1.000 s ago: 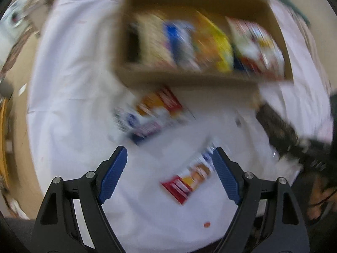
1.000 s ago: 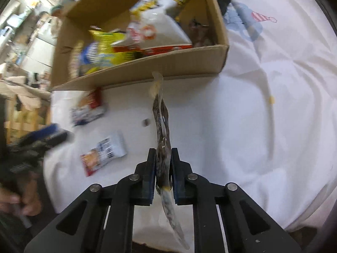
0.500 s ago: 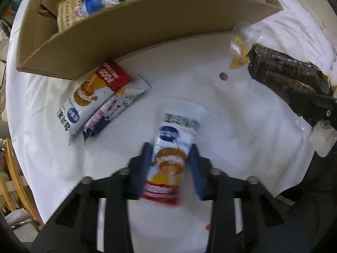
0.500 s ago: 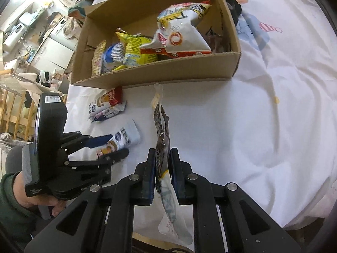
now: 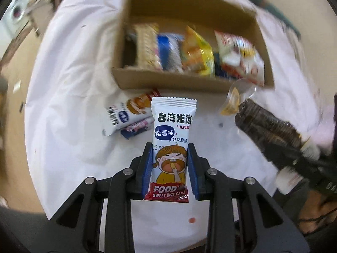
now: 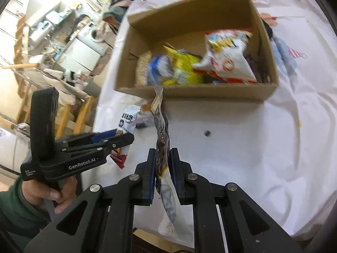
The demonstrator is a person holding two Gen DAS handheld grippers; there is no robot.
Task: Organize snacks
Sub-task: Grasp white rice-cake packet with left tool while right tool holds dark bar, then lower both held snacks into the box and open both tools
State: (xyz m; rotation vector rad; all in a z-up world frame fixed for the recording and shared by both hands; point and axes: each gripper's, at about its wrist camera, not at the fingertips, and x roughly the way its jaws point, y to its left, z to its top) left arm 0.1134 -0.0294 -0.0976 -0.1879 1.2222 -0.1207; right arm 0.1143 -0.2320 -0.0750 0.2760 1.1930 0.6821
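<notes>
Tongs first: the left tongs (image 5: 170, 168) are clamped on a sweet rice cake packet (image 5: 172, 139), their blue pads pressing its two long edges near the lower end, so the white packet stands up out of the grip with its sealed top toward the box. The right tongs (image 6: 162, 175) are closed tight on a dark snack pouch (image 6: 161, 135), gripped edge-on at about its middle; its clear tab points up toward the box and its pale end hangs below the pads. A hand (image 6: 45, 194) in a green sleeve (image 6: 14, 208) holds the left tool.

Beyond the tongs lies the bench (image 5: 69, 105), covered in white cloth. Two more packets (image 5: 128, 116) lie on it, overlapping, just in front of the box and left of the held rice cake.

Farther back stands an open cardboard box (image 6: 212, 92), its near wall facing the tongs. Inside are several snacks side by side: a beige cracker pack (image 6: 143, 71), a blue bag (image 6: 161, 68), a yellow bag (image 6: 185, 67) and a white and red bag (image 6: 229, 61) lying on top at the right.
</notes>
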